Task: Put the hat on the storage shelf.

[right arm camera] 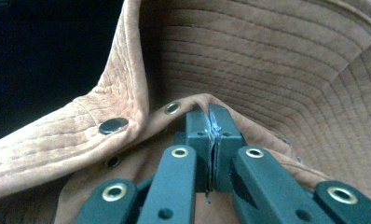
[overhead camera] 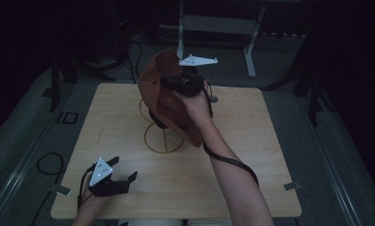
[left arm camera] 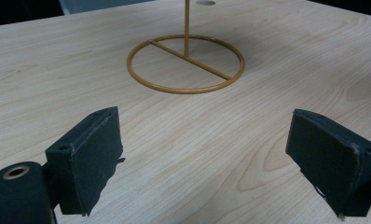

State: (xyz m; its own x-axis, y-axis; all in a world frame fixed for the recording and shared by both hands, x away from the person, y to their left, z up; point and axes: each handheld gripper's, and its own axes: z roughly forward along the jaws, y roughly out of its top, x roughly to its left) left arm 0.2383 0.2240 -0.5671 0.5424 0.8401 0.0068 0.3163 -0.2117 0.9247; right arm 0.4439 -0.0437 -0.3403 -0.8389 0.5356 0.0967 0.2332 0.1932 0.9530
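A brown suede hat [overhead camera: 169,101] hangs in the air over the middle of the table, in front of a gold wire stand [overhead camera: 164,136]. My right gripper [overhead camera: 174,84] holds it up, and in the right gripper view the jaws [right arm camera: 211,122] are pinched shut on the hat's brim [right arm camera: 127,116] beside a metal eyelet and a snap button. My left gripper [overhead camera: 124,170] rests low near the table's front left corner, open. In the left gripper view its two black pads [left arm camera: 97,154] stand wide apart with nothing between them, facing the stand's ring base [left arm camera: 186,65].
The light wooden table [overhead camera: 251,155] sits on a grey floor. A white metal frame [overhead camera: 218,28] stands behind the table. Cables lie on the floor at the left [overhead camera: 49,165]. The surroundings are dark.
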